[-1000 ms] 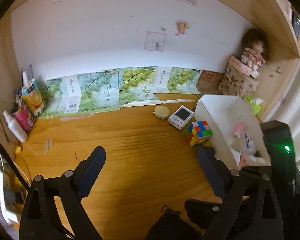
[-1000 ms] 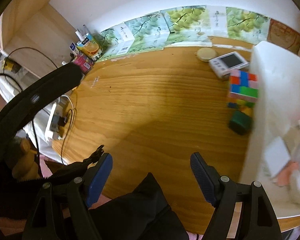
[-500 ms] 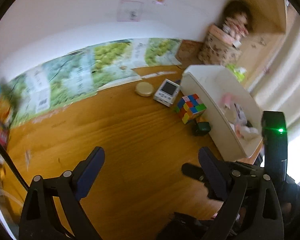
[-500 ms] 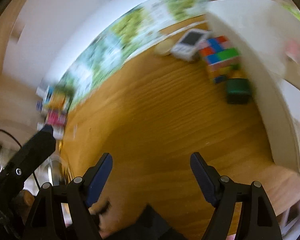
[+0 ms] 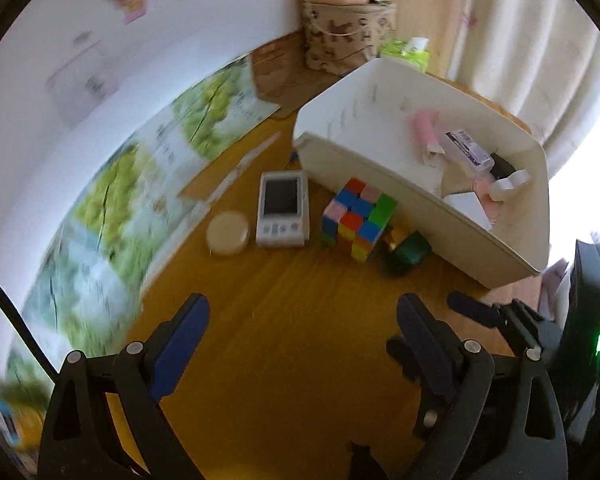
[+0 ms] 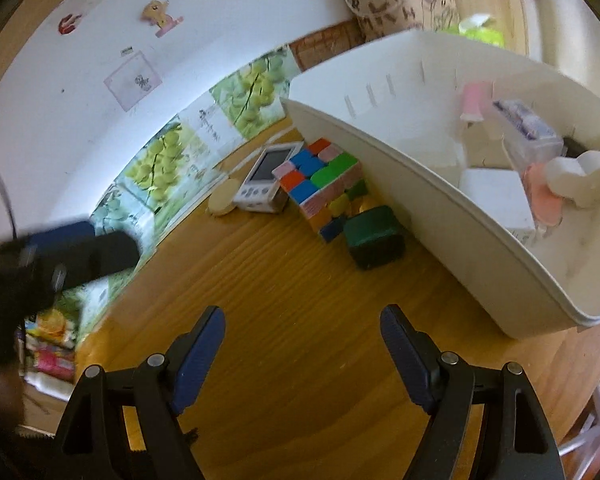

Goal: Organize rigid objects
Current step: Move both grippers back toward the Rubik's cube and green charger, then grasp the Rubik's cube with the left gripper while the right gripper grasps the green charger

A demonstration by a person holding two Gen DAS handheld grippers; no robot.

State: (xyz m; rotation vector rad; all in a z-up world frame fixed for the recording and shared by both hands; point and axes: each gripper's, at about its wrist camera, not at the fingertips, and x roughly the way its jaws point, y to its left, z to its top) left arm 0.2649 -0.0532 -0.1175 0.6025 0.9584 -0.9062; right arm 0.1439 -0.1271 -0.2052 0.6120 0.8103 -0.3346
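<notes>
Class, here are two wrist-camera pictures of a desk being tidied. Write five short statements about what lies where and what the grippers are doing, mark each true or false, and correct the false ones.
1. The puzzle cube lies inside the white bin. False: it sits on the desk, just outside the bin's near wall.
2. The white handheld device lies between the round tin and the cube. True.
3. The right gripper holds the dark green box. False: its jaws are open and empty, short of the box.
4. The left gripper is open with nothing in it. True.
5. The bin already holds several small items. True.
</notes>
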